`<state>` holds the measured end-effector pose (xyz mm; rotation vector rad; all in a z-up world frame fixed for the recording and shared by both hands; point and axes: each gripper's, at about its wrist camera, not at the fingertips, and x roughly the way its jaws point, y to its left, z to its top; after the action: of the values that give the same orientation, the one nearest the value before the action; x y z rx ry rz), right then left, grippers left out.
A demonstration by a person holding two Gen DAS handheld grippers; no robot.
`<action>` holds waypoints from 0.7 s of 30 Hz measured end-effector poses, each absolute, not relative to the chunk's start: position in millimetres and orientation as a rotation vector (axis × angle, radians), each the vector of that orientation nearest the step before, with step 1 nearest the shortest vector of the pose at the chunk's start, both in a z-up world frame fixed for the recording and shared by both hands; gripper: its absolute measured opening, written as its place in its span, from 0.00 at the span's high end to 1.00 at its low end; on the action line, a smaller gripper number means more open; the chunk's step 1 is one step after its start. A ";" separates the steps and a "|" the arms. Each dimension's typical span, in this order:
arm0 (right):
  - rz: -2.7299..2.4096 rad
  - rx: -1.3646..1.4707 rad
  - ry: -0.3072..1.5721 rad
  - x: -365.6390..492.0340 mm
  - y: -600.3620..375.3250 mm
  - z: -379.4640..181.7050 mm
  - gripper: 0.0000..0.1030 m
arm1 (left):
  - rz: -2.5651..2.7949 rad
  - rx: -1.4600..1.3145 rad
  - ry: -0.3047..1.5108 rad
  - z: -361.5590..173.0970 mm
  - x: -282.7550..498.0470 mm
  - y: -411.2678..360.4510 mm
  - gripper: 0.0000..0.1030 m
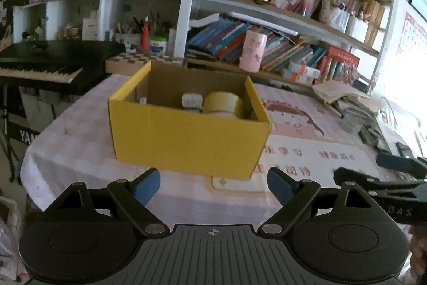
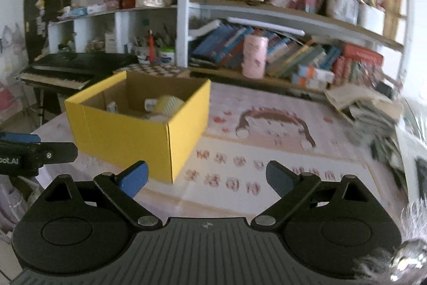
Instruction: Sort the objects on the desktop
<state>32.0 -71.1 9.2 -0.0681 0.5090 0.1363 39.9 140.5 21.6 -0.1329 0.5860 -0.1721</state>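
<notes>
A yellow cardboard box (image 1: pixel 186 140) stands on the pink patterned table (image 1: pixel 80 146). Inside it lie a roll of yellowish tape (image 1: pixel 224 102), a small white object (image 1: pixel 191 100) and another small item at the left. My left gripper (image 1: pixel 213 184) is open and empty, just in front of the box. My right gripper (image 2: pixel 206 178) is open and empty, over the table to the right of the box (image 2: pixel 133 132). The tape roll (image 2: pixel 168 103) shows in the right wrist view too. Each gripper is visible at the edge of the other's view.
A bookshelf (image 1: pixel 267 18) full of books stands behind the table, with a pink cup (image 1: pixel 252 51) on its lowest board. A black keyboard piano (image 1: pixel 42 63) is at the far left. A heap of books and papers (image 2: pixel 373 114) lies at the table's right side.
</notes>
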 end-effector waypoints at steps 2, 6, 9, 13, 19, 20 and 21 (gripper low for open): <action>0.119 -0.057 0.532 21.5 -74.1 2.9 0.08 | -0.171 -0.133 0.591 17.8 33.7 136.8 0.12; 0.083 -0.026 0.576 5.4 -82.4 -9.1 0.08 | -0.180 -0.110 0.601 11.2 22.2 128.0 0.12; 0.054 0.001 0.602 -3.5 -87.6 -16.1 0.08 | -0.183 -0.086 0.615 7.4 17.5 121.3 0.11; 0.017 0.043 0.641 -9.9 -96.4 -23.2 0.08 | -0.175 -0.058 0.637 1.5 13.3 110.6 0.08; -0.023 0.077 0.671 -11.4 -108.8 -28.1 0.08 | -0.185 -0.021 0.660 -5.7 12.3 96.4 0.08; -0.029 0.085 0.673 -12.7 -110.5 -28.6 0.08 | -0.187 -0.012 0.661 -6.1 12.7 94.3 0.08; -0.032 0.090 0.675 -13.2 -111.8 -28.7 0.08 | -0.189 -0.002 0.661 -6.1 12.8 92.8 0.08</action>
<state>-13.2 -111.8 -28.7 0.0905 0.6749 -0.0320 12.8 92.8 -6.1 -0.0024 0.6606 -0.1887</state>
